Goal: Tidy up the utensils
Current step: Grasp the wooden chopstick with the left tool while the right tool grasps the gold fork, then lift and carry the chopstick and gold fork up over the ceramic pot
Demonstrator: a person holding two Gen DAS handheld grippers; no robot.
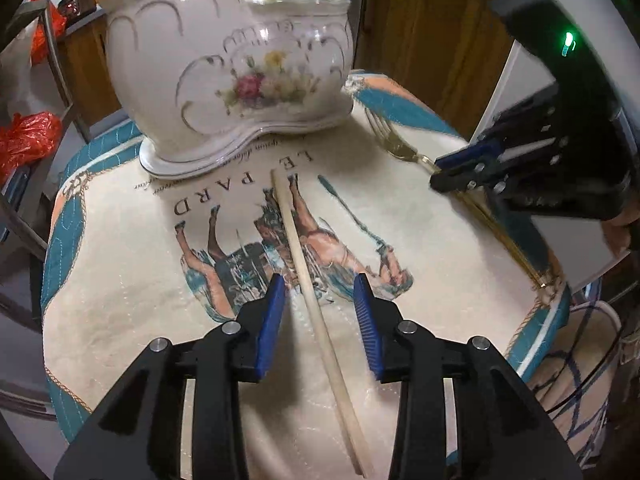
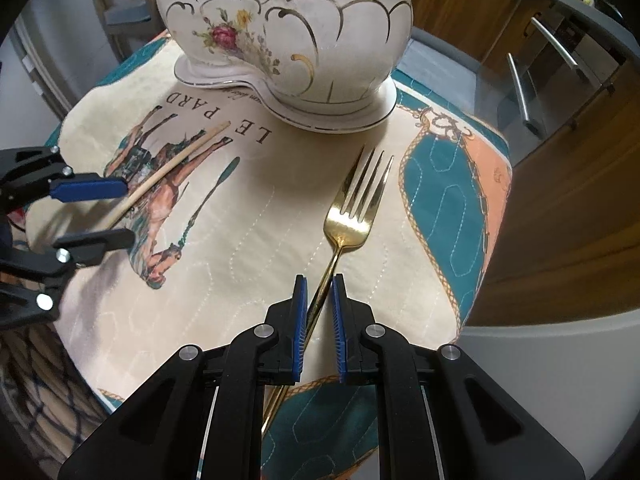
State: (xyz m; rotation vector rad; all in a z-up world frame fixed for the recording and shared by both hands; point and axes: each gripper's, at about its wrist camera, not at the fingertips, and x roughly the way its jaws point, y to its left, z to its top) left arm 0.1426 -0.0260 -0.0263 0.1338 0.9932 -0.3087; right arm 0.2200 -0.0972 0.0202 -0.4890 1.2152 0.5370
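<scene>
Currently left tongs (image 1: 320, 300) apart astride chopstick (image 1: 304, 248); right tongs (image 2: 320, 308) nearly together around fork (image 2: 352, 216) handle, 6 o'clock of vase (image 2: 288, 32). Risk: thin handle slips out.

Printed cloth (image 1: 120, 264) on the table: the words "LE PARD" (image 1: 240, 184) in large dark capitals, upside down to both cameras, beside the horse picture and just in front of the porcelain pot's (image 1: 224, 68) base. A line of small cursive script (image 1: 256, 150) runs along that base, too fine to read. No other lettering is legible.
</scene>
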